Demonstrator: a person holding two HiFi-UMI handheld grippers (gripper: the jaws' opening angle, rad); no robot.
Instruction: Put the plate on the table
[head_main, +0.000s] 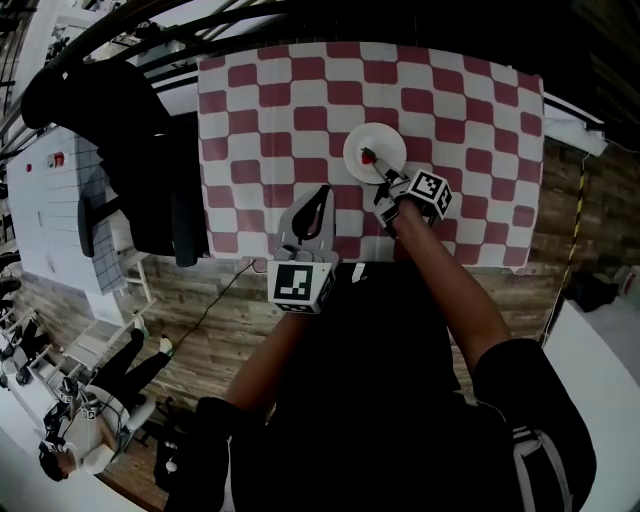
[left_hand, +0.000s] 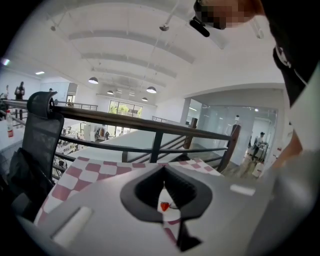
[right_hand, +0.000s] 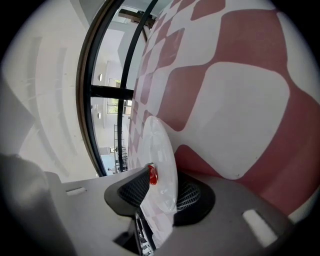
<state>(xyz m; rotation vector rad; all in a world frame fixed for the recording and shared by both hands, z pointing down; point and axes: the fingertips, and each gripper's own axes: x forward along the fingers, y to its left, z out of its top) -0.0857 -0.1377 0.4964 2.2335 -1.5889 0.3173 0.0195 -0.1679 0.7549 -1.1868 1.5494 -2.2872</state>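
A white plate (head_main: 375, 150) lies flat on the red-and-white checked table (head_main: 470, 120) with a small red strawberry (head_main: 367, 156) on it. My right gripper (head_main: 387, 182) is at the plate's near rim. In the right gripper view the plate (right_hand: 162, 160) stands edge-on between the jaws of the right gripper (right_hand: 165, 186), which are spread wider than the rim, and the strawberry (right_hand: 152, 175) sits by the left pad. My left gripper (head_main: 318, 200) hovers over the table's near edge, shut and empty. Past the tips of the left gripper (left_hand: 163, 170), the strawberry (left_hand: 164, 205) shows.
A black office chair (head_main: 150, 170) stands close to the table's left side. A dark railing (left_hand: 150, 125) runs along the far side. The table's near edge (head_main: 350, 258) is just in front of me, above a wooden floor (head_main: 200, 320).
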